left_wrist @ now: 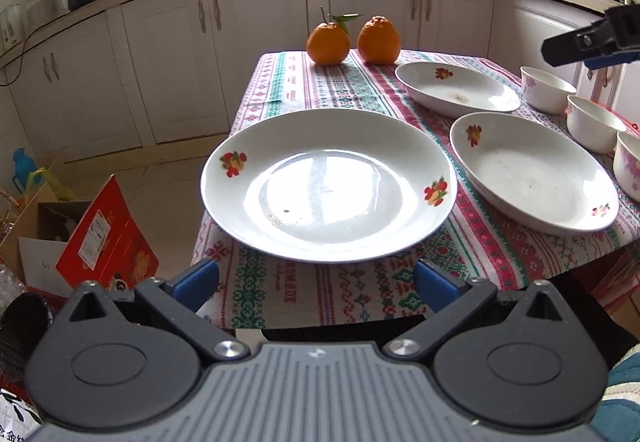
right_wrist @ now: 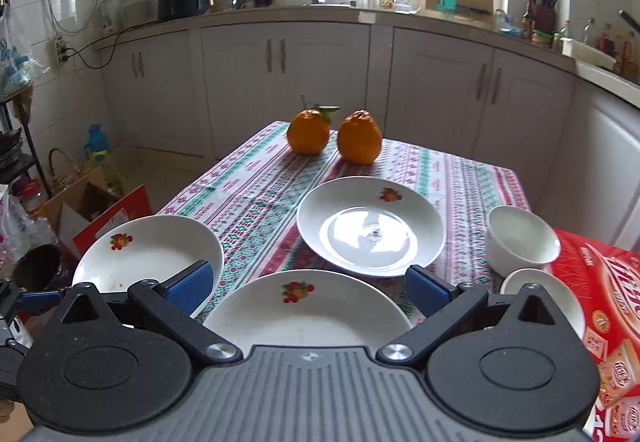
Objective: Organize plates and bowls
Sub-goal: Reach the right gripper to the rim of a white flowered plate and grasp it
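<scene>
Three white plates with fruit prints lie on the patterned tablecloth. The nearest plate sits at the table's left edge, just ahead of my open left gripper, which holds nothing. A second plate lies to its right and a third plate farther back. Three white bowls line the right edge. My right gripper is open and empty above the near plate. The far plate, left plate and two bowls show around it.
Two oranges stand at the table's far end. A red printed box lies at the table's right side. Cardboard and red boxes crowd the floor on the left. White kitchen cabinets run behind the table.
</scene>
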